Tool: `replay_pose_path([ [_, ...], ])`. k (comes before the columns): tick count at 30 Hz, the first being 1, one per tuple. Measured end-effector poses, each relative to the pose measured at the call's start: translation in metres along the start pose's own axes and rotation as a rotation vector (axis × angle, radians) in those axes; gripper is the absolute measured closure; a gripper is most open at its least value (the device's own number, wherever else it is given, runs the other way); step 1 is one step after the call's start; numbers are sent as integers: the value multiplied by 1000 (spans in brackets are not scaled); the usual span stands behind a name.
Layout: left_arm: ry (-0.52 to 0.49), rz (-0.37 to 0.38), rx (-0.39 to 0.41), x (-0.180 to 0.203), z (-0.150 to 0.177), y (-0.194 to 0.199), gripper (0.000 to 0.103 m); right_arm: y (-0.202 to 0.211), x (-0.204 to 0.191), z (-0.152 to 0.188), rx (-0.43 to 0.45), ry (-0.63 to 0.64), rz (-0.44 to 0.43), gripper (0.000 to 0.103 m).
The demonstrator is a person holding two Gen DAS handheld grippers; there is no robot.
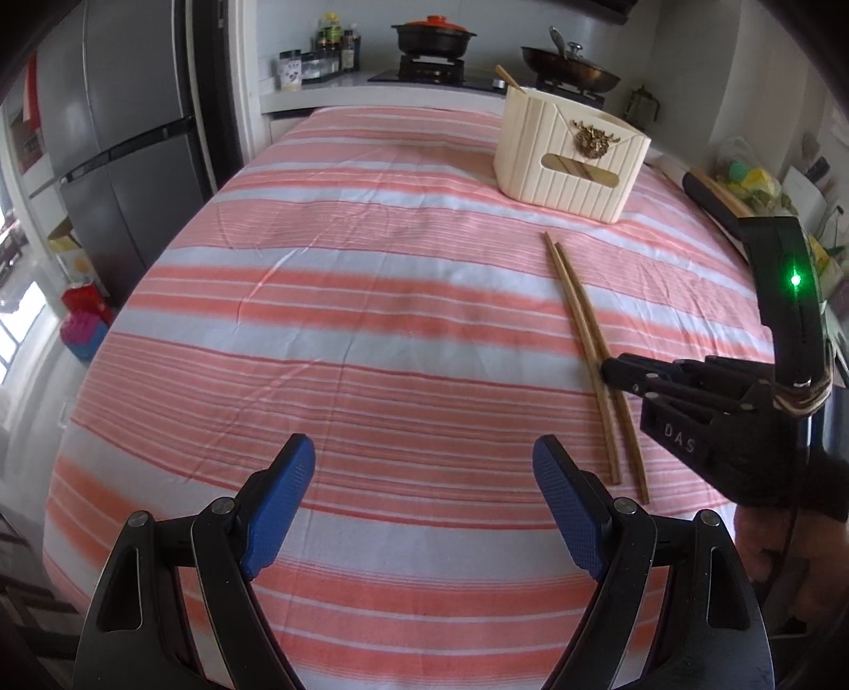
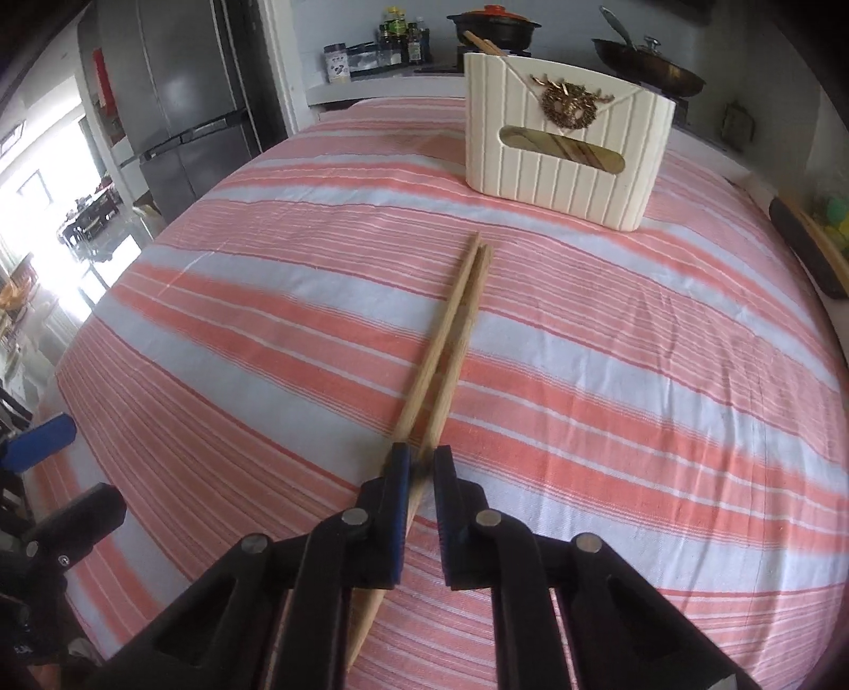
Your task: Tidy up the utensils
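Two wooden chopsticks lie side by side on the striped cloth, pointing toward a cream ribbed utensil holder at the far right. My right gripper is shut on the chopsticks near their middle, close to the cloth; it also shows in the left wrist view. The holder has a gold ornament and holds another chopstick that sticks out of its top. My left gripper is open and empty, above the cloth left of the chopsticks.
The pink and white striped cloth covers the table. Behind it a counter holds a black pot, a wok and spice jars. A grey fridge stands at the left. A dark tray edge lies at the right.
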State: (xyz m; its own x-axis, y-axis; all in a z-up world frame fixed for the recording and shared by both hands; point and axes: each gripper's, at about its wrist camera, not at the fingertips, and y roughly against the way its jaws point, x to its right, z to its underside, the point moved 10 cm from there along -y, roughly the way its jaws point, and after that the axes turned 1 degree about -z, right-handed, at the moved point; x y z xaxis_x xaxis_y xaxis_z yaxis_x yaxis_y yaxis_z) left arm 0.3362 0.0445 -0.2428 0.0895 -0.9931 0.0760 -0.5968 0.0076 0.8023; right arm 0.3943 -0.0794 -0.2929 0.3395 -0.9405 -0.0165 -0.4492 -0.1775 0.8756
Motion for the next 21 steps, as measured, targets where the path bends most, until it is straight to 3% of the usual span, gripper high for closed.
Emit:
replay_pose_path([
  [6, -32, -10, 22, 5, -1, 8, 18, 17, 34, 12, 46, -55, 90, 96],
  [11, -20, -6, -6, 3, 7, 2, 18, 41, 103, 55, 40, -176, 173, 96],
  [15, -44, 36, -17, 23, 5, -2, 18, 63, 143, 90, 32, -247, 246, 96],
  [18, -80, 87, -17, 49, -6, -8, 18, 72, 153, 105, 40, -291, 230, 92],
  [20, -106, 106, -9, 67, -17, -16, 18, 74, 153, 110, 52, -309, 209, 78],
  [21, -125, 113, -6, 77, -22, -21, 18, 74, 153, 111, 60, -312, 205, 77],
])
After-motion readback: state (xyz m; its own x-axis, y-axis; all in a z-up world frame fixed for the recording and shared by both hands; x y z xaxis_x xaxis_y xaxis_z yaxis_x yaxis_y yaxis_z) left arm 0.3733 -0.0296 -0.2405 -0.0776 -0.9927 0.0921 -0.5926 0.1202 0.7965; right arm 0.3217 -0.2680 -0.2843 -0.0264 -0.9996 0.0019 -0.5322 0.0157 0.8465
